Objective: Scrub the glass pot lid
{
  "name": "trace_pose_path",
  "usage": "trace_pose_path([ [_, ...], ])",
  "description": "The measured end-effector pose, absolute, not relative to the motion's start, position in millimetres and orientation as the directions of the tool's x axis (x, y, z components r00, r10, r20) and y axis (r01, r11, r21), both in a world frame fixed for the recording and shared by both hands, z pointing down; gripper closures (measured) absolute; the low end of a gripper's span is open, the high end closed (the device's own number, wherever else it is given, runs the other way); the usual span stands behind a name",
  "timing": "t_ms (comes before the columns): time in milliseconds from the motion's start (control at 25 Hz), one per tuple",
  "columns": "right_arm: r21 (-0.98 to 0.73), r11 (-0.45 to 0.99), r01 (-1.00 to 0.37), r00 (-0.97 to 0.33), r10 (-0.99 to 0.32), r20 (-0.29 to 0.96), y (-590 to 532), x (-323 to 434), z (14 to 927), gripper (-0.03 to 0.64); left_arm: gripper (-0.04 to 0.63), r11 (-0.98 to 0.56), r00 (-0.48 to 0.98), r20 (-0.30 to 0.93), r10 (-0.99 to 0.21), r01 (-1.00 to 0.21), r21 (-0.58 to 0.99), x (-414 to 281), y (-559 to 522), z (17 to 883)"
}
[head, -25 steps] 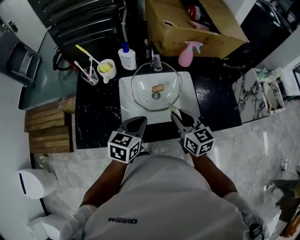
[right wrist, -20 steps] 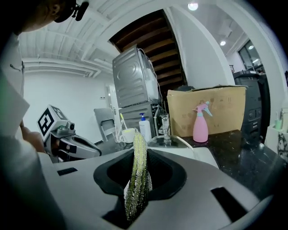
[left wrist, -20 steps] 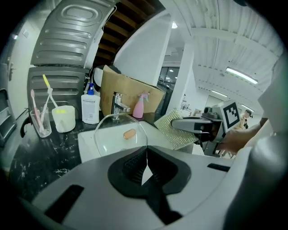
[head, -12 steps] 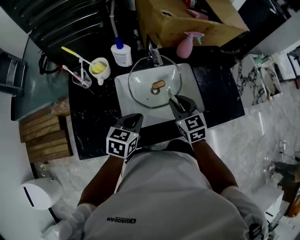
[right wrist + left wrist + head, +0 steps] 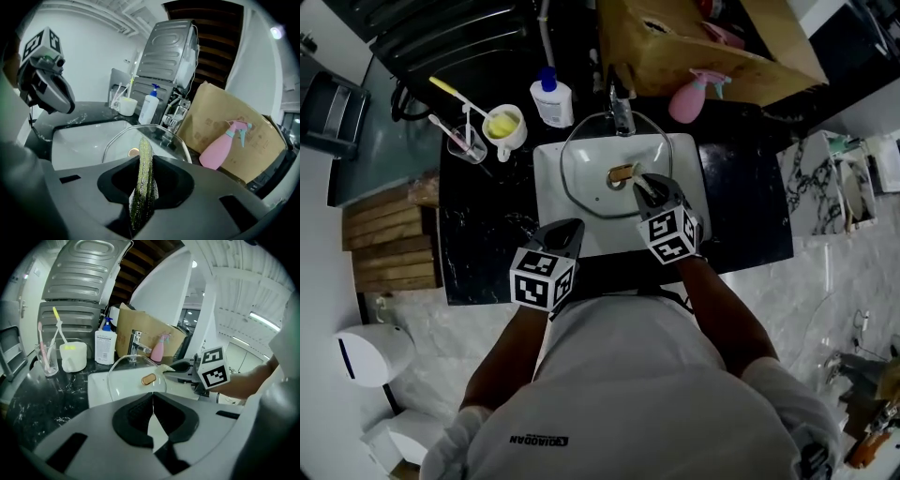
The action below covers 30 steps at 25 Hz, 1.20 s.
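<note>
A round glass pot lid (image 5: 586,167) with a brass knob (image 5: 620,173) lies in the white sink (image 5: 694,202). My right gripper (image 5: 641,184) is shut on a green-yellow scrub sponge (image 5: 143,180); its tip hangs over the lid right beside the knob. The left gripper (image 5: 566,231) is at the sink's front edge, shut with nothing in it. In the left gripper view the lid (image 5: 123,373) and knob (image 5: 148,379) lie ahead of the gripper (image 5: 153,401), with the sponge tip (image 5: 168,368) to their right. The right gripper view shows the lid (image 5: 161,137) beyond the sponge.
A faucet (image 5: 622,112) stands behind the sink. On the black counter (image 5: 487,244) are a white pump bottle (image 5: 553,101), a mug (image 5: 506,127) and a glass with toothbrushes (image 5: 461,142). A pink spray bottle (image 5: 689,101) and a cardboard box (image 5: 694,47) are at the back right.
My right gripper moved forward with the sponge, from the sink's front edge to over the lid by the knob. The left gripper stayed near the front edge.
</note>
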State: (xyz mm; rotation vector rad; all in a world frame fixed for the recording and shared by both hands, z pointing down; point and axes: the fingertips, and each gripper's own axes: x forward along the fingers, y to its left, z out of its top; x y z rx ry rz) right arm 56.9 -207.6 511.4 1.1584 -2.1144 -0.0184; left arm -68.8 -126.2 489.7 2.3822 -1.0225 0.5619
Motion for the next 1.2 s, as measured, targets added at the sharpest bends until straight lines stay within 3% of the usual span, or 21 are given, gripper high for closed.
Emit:
trace_pose_path([
  [240,0.387,0.658,-0.647,-0.350,-0.706,0.616,-211,52,537,0.527,0.580,-0.544,0.596,0.536,-0.598,-0.793,0.275,-61,-125,488],
  [1200,0.388,0.696,-0.605,-0.360,-0.673,0.647,-213,20,562,0.499,0.580,-0.524,0.570,0.560,-0.601,-0.810,0.263,-73,-119,496],
])
